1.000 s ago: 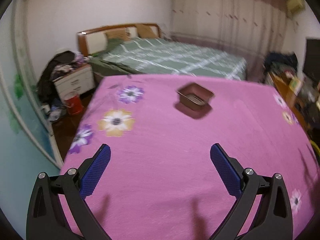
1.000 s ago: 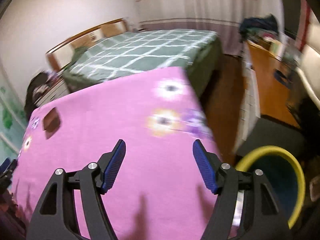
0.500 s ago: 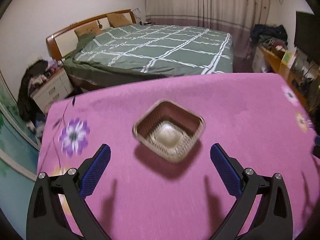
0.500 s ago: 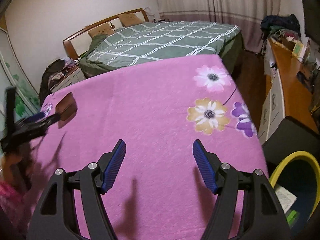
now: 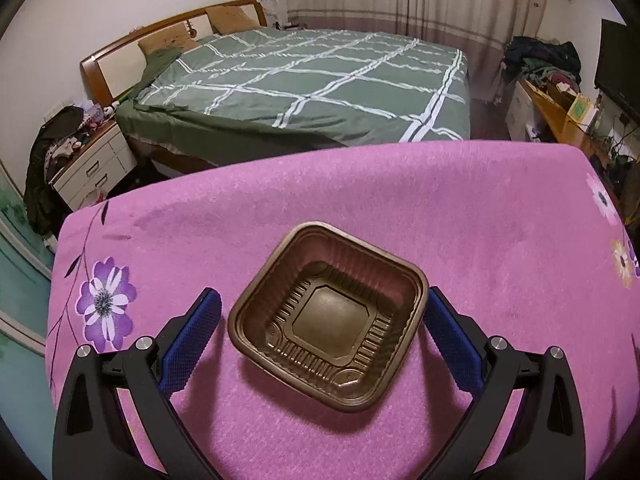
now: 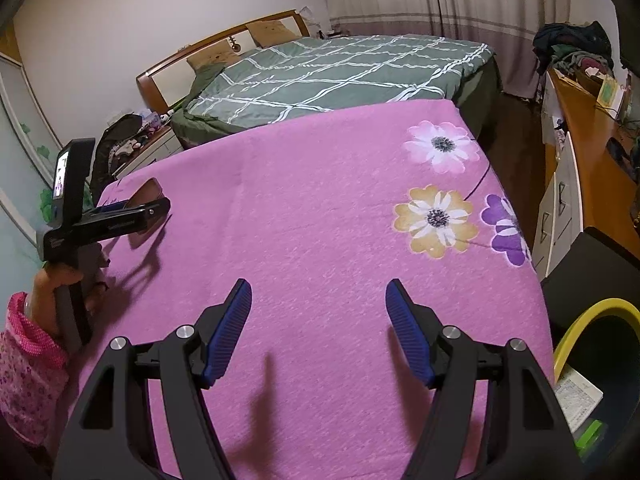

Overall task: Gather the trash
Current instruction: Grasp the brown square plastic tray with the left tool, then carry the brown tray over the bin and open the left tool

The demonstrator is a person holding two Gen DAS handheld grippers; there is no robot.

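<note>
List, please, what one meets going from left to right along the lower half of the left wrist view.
purple flower print → left finger pad of the left gripper → brown plastic tray → right finger pad → flower prints at the cloth's right edge

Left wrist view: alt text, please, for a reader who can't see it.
An empty brown plastic tray sits on a pink flowered tablecloth between the open blue fingers of the left gripper. A green checked bed lies beyond.

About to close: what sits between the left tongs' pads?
The brown tray, empty, on the pink cloth; the left tongs are open around it, shown in the left wrist view.
</note>
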